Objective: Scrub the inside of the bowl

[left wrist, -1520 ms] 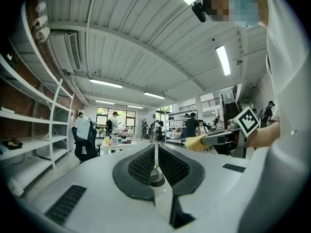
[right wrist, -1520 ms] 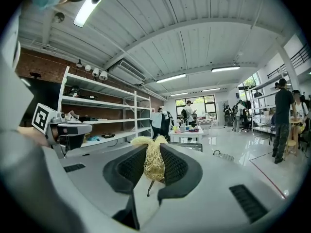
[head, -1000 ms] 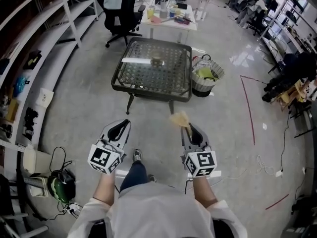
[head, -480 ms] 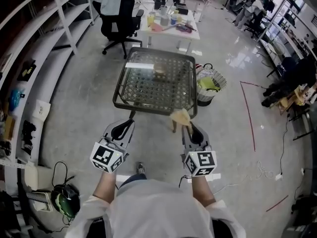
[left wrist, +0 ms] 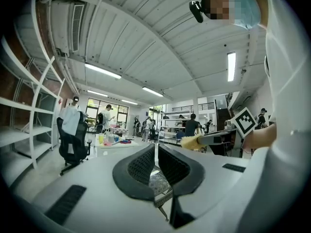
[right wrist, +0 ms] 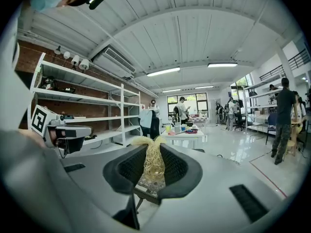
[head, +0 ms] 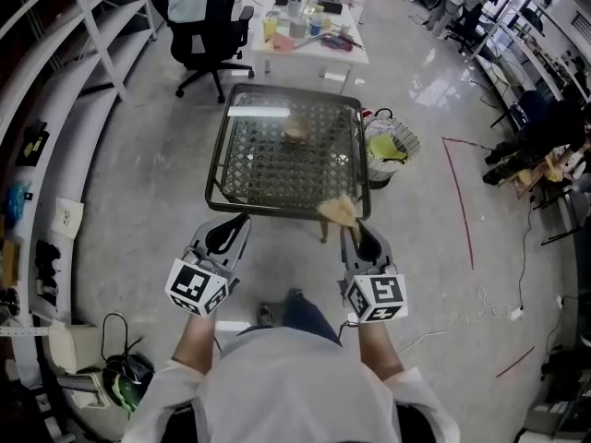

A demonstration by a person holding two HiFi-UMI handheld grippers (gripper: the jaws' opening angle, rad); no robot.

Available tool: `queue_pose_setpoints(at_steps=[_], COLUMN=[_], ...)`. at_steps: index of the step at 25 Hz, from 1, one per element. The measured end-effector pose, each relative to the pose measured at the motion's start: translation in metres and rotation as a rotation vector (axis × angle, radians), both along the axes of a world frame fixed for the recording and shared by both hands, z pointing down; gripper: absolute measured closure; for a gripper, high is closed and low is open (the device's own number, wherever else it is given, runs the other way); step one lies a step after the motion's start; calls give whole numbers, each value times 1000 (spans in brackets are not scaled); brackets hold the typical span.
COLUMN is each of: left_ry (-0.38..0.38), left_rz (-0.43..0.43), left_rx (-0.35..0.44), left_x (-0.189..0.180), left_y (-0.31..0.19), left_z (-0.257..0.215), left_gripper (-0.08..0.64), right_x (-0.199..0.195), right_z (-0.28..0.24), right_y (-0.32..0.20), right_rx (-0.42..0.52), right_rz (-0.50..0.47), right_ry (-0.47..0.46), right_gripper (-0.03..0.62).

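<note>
A small brownish bowl [head: 295,133] stands on the far half of a glass-topped wicker table [head: 242,185] ahead of me. My right gripper [head: 353,232] is shut on a tan fibrous scrubber [head: 338,210], which sticks out over the table's near edge. In the right gripper view the scrubber [right wrist: 153,163] is pinched between the black pads. My left gripper [head: 236,226] hangs level with it just short of the table, shut with nothing in it; its pads [left wrist: 144,165] stand together in the left gripper view. Both grippers are well short of the bowl.
A lined wastebasket [head: 389,146] stands at the table's right. Beyond are a black office chair [head: 207,28] and a white table [head: 310,33] with cups and bottles. White shelving [head: 55,81] runs along the left wall. Cables and red tape lie on the floor at right.
I have walked forward: the table has come closer and now lies just ahead of both grippers. The grip on the scrubber and the shut left gripper are unchanged.
</note>
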State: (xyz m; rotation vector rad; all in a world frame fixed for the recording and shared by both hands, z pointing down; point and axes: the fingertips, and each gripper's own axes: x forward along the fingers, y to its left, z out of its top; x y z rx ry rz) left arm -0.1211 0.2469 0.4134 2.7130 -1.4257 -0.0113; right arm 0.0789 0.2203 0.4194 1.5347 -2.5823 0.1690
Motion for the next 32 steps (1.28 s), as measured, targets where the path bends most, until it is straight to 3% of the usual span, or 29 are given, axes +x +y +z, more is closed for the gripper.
queue_pose_setpoints(at_steps=[7,22,32], left_ry=[-1,-35,-44], left_rz=[-28,-104,-67], left_rx=[-15,-8,-62], left_x=[-1,35,23], left_y=[-54,-176,-251], left_z=[3,2,23], left_gripper=[514,514,514], right_x=[-3,23,11], right_z=[-1,8,31], right_y=[-58,-189,-257], right_rx=[2,-11,-59], right_rz=[-28,-129,-86], right_ry=[2,4,-3], right_gripper=[502,502,502])
